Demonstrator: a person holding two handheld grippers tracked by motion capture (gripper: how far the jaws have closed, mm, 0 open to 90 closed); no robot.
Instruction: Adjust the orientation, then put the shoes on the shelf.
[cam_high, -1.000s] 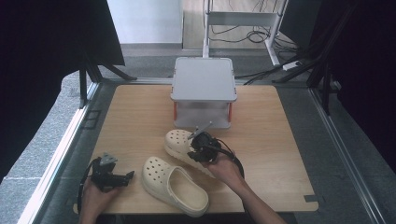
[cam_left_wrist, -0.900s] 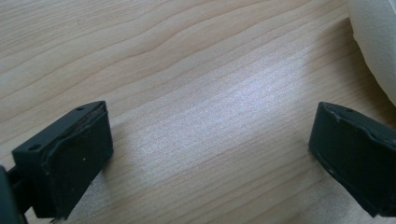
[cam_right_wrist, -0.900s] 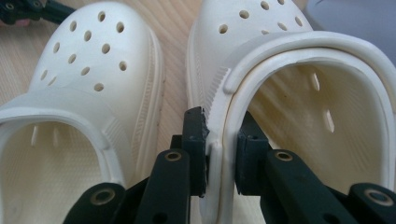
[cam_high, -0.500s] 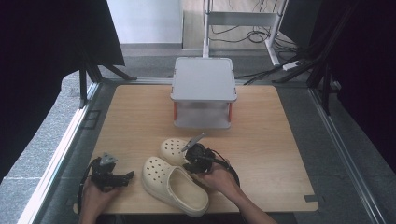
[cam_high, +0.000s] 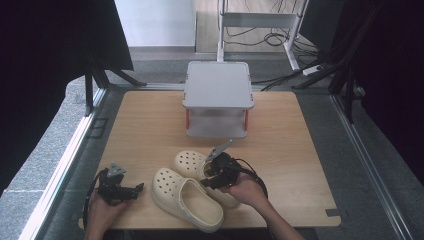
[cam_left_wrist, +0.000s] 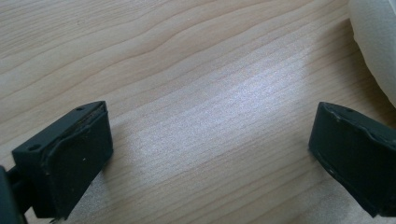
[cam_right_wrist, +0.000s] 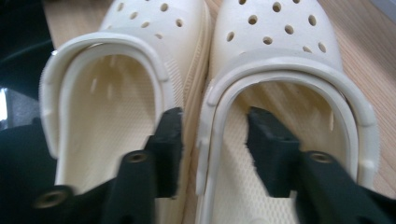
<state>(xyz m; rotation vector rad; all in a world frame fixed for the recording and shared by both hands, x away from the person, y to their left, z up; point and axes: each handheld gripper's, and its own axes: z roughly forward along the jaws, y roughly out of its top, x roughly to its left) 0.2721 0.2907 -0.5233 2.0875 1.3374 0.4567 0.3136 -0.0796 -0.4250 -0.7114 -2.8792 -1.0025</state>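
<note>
- A grey two-tier stand (cam_high: 218, 95) with red posts is set at the far middle of the wooden table (cam_high: 140, 130).
- Cables (cam_high: 280, 37) are seen on the floor beyond a metal frame (cam_high: 260, 20).

Light: even, daylight-bright over the table (cam_high: 150, 125) | surroundings: near-black at both sides | glare: pale sheen on wood between left gripper's (cam_left_wrist: 210, 158) jaws | shadows: soft, short | blur: right gripper's (cam_right_wrist: 212, 149) jaws soft, close-up.
</note>
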